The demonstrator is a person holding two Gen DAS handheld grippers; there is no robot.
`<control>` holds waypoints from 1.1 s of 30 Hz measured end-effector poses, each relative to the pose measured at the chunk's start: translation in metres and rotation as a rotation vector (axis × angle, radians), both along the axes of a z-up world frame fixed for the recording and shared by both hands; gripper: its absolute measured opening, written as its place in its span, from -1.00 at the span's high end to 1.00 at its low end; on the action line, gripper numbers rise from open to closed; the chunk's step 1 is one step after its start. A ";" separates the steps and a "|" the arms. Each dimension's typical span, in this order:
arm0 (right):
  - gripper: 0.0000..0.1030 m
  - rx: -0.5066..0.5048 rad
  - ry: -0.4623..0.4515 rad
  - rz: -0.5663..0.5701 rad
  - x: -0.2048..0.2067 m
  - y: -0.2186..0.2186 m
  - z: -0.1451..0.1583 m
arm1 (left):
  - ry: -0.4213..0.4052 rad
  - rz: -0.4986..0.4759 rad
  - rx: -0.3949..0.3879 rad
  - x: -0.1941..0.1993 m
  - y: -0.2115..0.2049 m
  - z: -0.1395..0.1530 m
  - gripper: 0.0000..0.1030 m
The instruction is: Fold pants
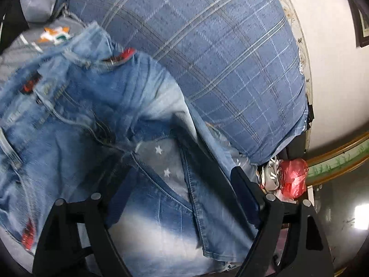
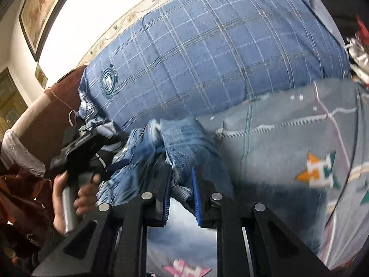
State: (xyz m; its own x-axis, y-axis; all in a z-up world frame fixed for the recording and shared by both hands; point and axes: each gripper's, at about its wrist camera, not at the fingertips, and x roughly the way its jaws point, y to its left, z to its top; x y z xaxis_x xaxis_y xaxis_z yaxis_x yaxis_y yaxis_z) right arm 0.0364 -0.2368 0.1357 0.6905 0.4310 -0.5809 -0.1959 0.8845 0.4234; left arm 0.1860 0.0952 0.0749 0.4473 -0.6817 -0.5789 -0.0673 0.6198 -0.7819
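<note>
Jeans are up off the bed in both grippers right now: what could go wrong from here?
1. The right gripper pinches only a bunched wad of the jeans, so an edge could slip out.
2. The left gripper stands wide around the jeans; its hold looks uncertain.
3. The blue plaid pillow lies close, so the fabric could drag onto it.

The faded light-blue denim pants with red patches lay crumpled on the bed, waistband bunched, one fold lifted.

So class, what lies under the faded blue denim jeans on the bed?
Under the faded blue denim jeans lies a grey bedsheet with white stars. How far it runs beneath them is hidden.
</note>
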 end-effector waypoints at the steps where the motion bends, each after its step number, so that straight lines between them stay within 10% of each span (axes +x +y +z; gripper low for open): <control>1: 0.69 -0.005 0.000 0.006 -0.006 0.003 -0.004 | 0.006 -0.007 -0.016 0.000 -0.002 -0.001 -0.62; 8: 0.69 -0.069 -0.018 0.072 -0.029 0.031 -0.009 | -0.002 -0.094 -0.035 0.005 -0.036 0.009 -0.61; 17: 0.70 -0.170 -0.044 0.162 -0.039 0.051 -0.006 | 0.055 -0.071 -0.049 0.040 -0.050 -0.002 -0.12; 22: 0.72 -0.199 -0.035 0.180 -0.045 0.051 -0.013 | 0.048 -0.108 0.037 0.053 -0.057 -0.007 0.85; 33: 0.77 -0.142 -0.086 0.026 0.026 -0.008 0.028 | -0.164 0.080 -0.160 0.035 -0.012 0.044 0.94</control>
